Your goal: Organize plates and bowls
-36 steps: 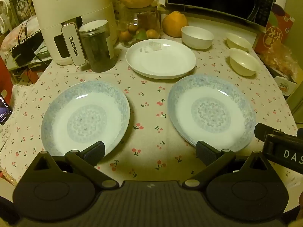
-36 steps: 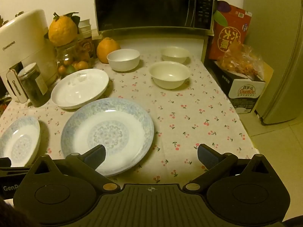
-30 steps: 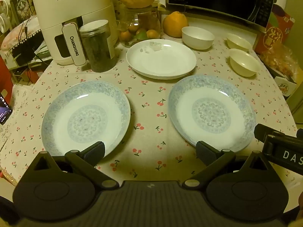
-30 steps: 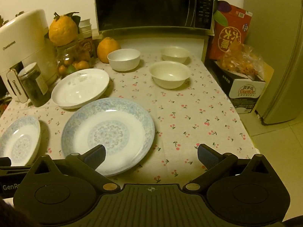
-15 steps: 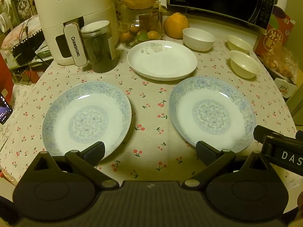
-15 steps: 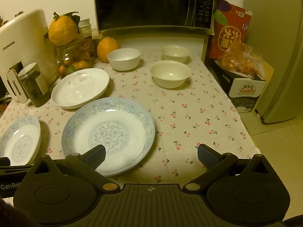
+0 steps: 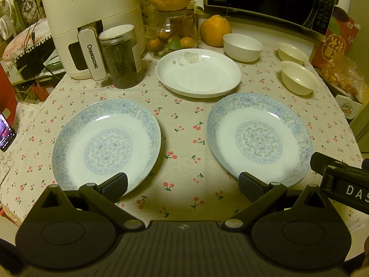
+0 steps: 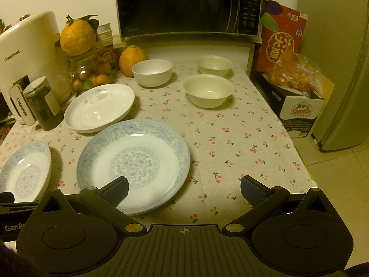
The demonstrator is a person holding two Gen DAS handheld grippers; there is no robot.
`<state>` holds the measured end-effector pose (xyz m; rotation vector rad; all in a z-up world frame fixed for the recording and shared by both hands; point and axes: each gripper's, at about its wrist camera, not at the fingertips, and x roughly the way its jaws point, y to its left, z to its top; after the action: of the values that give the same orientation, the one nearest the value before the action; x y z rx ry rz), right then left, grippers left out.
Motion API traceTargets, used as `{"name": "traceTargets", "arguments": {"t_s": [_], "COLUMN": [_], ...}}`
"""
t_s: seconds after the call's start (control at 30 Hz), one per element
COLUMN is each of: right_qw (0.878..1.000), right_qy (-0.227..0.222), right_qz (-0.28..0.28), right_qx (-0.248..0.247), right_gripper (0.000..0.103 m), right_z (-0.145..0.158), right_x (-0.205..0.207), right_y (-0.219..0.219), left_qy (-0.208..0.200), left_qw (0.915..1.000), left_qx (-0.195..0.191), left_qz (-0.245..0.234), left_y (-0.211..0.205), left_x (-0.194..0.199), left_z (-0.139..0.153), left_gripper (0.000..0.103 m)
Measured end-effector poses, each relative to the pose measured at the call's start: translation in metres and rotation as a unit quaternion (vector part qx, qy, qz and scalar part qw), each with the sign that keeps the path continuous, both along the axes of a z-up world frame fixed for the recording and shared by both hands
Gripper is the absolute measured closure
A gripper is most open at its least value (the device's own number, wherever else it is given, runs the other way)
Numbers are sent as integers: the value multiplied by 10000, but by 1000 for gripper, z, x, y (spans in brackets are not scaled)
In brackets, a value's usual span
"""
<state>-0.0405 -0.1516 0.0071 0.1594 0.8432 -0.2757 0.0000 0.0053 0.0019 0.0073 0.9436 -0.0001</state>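
Two blue-patterned plates lie side by side on the cherry-print tablecloth: a left plate and a right plate. Behind them sits a plain white plate. At the back stand a white bowl and two cream bowls, one nearer and one farther. My left gripper hovers open over the near table edge between the patterned plates. My right gripper is open too, its left finger over the right plate's near rim.
A white air fryer, a dark jar, a glass jar of fruit and an orange crowd the back left. A microwave stands behind. Boxes and a fridge sit off the right edge.
Both views have crept slightly back and up from the table; the dishes sit a little lower in the left wrist view. Nothing was taken hold of; both grippers stay open.
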Motion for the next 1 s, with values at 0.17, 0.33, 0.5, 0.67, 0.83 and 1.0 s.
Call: {"name": "traceTargets", "arguments": {"t_s": [0.17, 0.33, 0.5, 0.67, 0.83, 1.0], "right_qw": [10000, 10000, 10000, 10000, 10000, 10000], "right_qy": [2, 0, 2, 2, 3, 1], "right_qz": [2, -1, 2, 1, 1, 0], "right_qx": [2, 3, 6, 6, 9, 10], "right_gripper": [0, 0, 0, 0, 0, 0], "right_z": [0, 1, 1, 1, 1, 2], "right_x": [0, 0, 0, 0, 0, 0], "right_y": [0, 0, 0, 0, 0, 0], "left_qy": [11, 11, 13, 23, 26, 24], "left_qw": [10000, 10000, 10000, 10000, 10000, 10000], "left_qx": [4, 9, 10, 16, 22, 21], "left_qz": [-4, -1, -7, -8, -10, -10], "left_y": [1, 1, 1, 1, 1, 1], "left_x": [0, 0, 0, 0, 0, 0], "left_z": [-1, -1, -1, -2, -3, -3], "left_gripper": [1, 1, 1, 1, 1, 1]}}
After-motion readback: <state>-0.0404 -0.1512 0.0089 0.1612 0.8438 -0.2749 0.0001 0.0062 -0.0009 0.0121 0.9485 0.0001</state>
